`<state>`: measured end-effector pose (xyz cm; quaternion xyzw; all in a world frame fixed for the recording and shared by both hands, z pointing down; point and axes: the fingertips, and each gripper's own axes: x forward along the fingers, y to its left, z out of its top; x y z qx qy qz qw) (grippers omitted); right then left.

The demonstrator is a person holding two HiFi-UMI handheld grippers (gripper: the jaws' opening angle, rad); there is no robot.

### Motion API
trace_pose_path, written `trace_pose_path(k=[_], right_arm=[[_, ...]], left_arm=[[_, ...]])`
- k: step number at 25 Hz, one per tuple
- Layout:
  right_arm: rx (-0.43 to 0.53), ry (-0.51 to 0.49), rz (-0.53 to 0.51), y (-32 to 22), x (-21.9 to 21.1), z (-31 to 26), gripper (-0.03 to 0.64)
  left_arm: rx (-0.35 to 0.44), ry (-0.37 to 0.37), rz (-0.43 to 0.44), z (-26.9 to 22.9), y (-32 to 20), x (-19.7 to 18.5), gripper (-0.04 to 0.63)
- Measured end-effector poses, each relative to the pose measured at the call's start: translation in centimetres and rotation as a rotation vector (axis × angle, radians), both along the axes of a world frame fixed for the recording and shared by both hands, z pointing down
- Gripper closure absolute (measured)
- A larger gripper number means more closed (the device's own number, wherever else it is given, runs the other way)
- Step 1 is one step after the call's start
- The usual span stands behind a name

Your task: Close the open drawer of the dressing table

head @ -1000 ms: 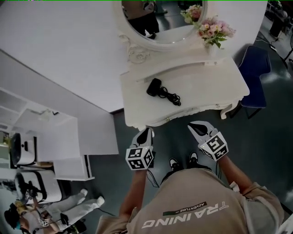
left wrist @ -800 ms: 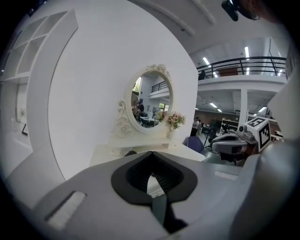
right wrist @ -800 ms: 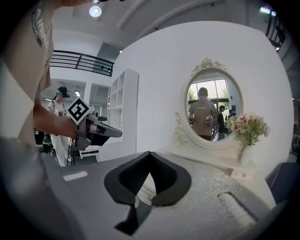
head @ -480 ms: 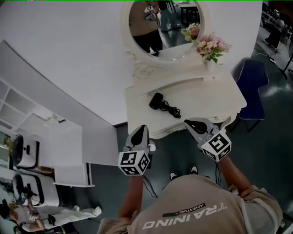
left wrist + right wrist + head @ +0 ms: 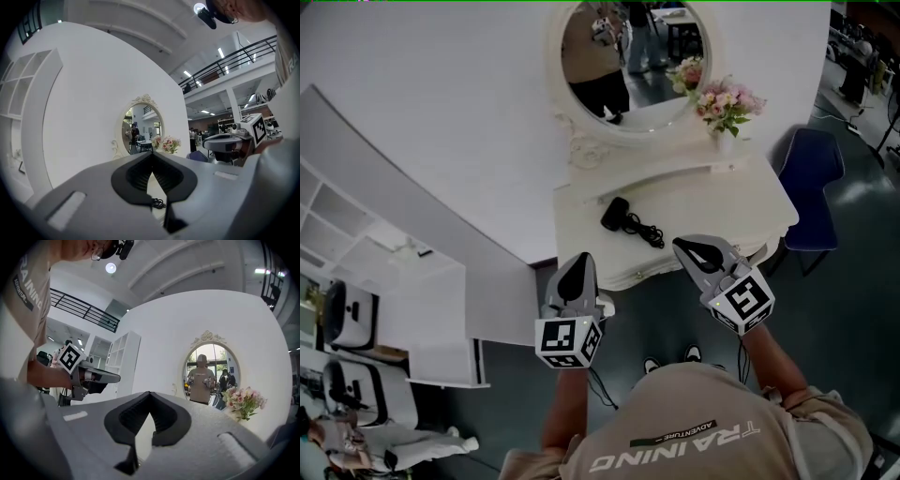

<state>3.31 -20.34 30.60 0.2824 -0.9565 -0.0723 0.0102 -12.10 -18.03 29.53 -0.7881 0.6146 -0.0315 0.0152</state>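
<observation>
Nearest to me, at the bottom of the head view, are the person's beige shirt [image 5: 694, 422] and, just above it, the toes of two shoes [image 5: 670, 360] on the dark floor. Both forearms reach up the frame. The left gripper [image 5: 581, 261] sits left of centre and the right gripper [image 5: 682, 247] right of centre, well apart from each other. In each gripper's own view the jaws are together at the tips with nothing held between them, only a small diamond of daylight below the meeting point. Both tips hang over the near rim of the white dressing table [image 5: 741, 202], which fills the middle of the frame. Its front edge [image 5: 642, 277] reads as one curved white band. From up here I cannot pick out the drawer in it or tell whether it stands open. On the tabletop lies a black hair dryer [image 5: 615, 213] with its cord [image 5: 649, 232] trailing toward the right gripper. Farther back, at the upper right of the table, stands a vase of pink flowers [image 5: 727, 101], and behind it the oval mirror [image 5: 623, 56] against the white wall. A dark blue chair [image 5: 811, 187] stands at the right edge, white shelving [image 5: 403, 300] at the left.
</observation>
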Motion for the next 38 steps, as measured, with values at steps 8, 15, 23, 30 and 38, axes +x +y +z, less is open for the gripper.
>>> trace_pose_path(k=[8,15,23,30,38], right_arm=[[-0.011,-0.004,0.038,0.4,1.6,0.2,0.615],[-0.020,0.022,0.039,1.2,1.5,1.3,0.615],[-0.042,0.015,0.037,1.9,1.2,1.9,0.615],[-0.065,0.005,0.068,1.8,1.6,2.6,0.615],[-0.077,0.009,0.097,1.4,2.1,3.2,0.615]], left_arm=[[0.008,0.002,-0.001,0.0,0.6,0.6,0.577],[-0.012,0.009,0.008,0.8,1.0,0.8,0.577],[-0.035,0.016,0.006,1.8,1.5,0.6,0.577],[-0.045,0.022,0.020,2.2,1.4,0.3,0.577],[-0.043,0.029,0.033,2.5,1.0,0.2,0.577]])
